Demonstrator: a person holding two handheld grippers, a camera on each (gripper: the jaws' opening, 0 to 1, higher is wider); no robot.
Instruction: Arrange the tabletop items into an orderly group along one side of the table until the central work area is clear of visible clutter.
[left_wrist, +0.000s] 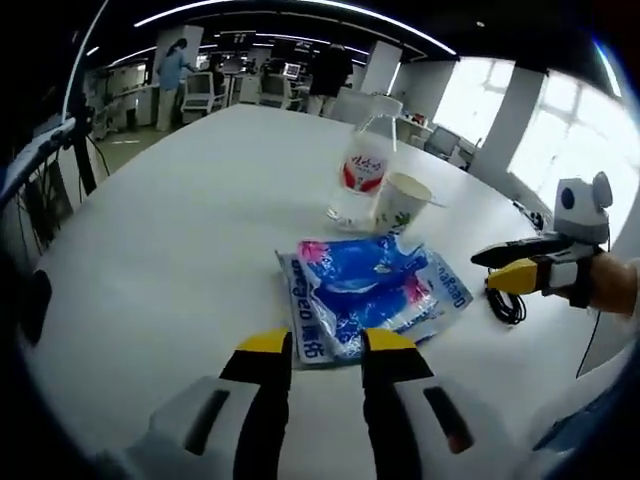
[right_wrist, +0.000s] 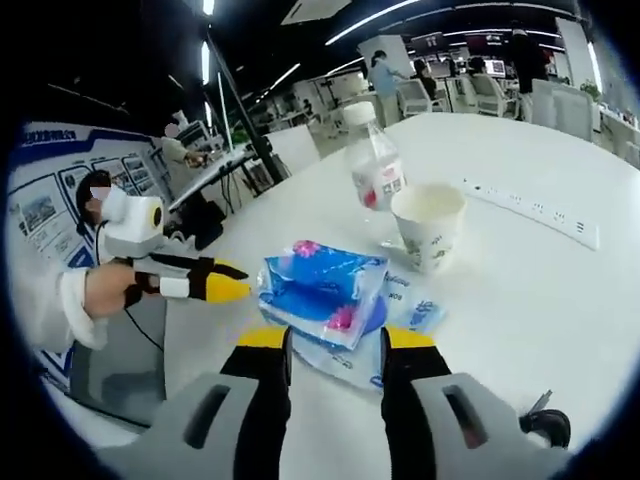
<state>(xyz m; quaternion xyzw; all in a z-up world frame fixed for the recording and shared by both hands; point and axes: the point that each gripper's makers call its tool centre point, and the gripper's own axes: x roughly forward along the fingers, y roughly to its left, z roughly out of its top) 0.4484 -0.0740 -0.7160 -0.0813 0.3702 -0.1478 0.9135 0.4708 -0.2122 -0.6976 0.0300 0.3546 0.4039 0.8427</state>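
Where the white table (left_wrist: 150, 250) spreads out under bright strip lights, a blue and white plastic packet (left_wrist: 372, 295) lies flat near the middle, crumpled, with a pink patch at its far corner. In the left gripper view the left claw (left_wrist: 327, 345) sits at the near edge of that packet, its yellow-tipped jaws standing apart with a gap between them and nothing held; whether the tips touch the plastic cannot be told. Just beyond the packet stand a clear bottle (left_wrist: 362, 170) with a red and white label and a white cap, and a white paper cup (left_wrist: 401, 203) just to its right, the two close together. At the right of that view the right claw (left_wrist: 490, 270) comes in from the side, held by a hand, its tips pointing at the packet's right edge but still apart from it; a black cable (left_wrist: 507, 305) curls on the table beneath it. In the right gripper view the right claw (right_wrist: 337, 345) has its jaws apart and empty, near the folded packet (right_wrist: 325, 292), with the cup (right_wrist: 428, 225) and bottle (right_wrist: 373, 165) farther off and a white power strip (right_wrist: 530, 210) along the far right. The left claw (right_wrist: 240, 285) reaches in from the left there, its tip just beside the packet. People stand at desks far behind.
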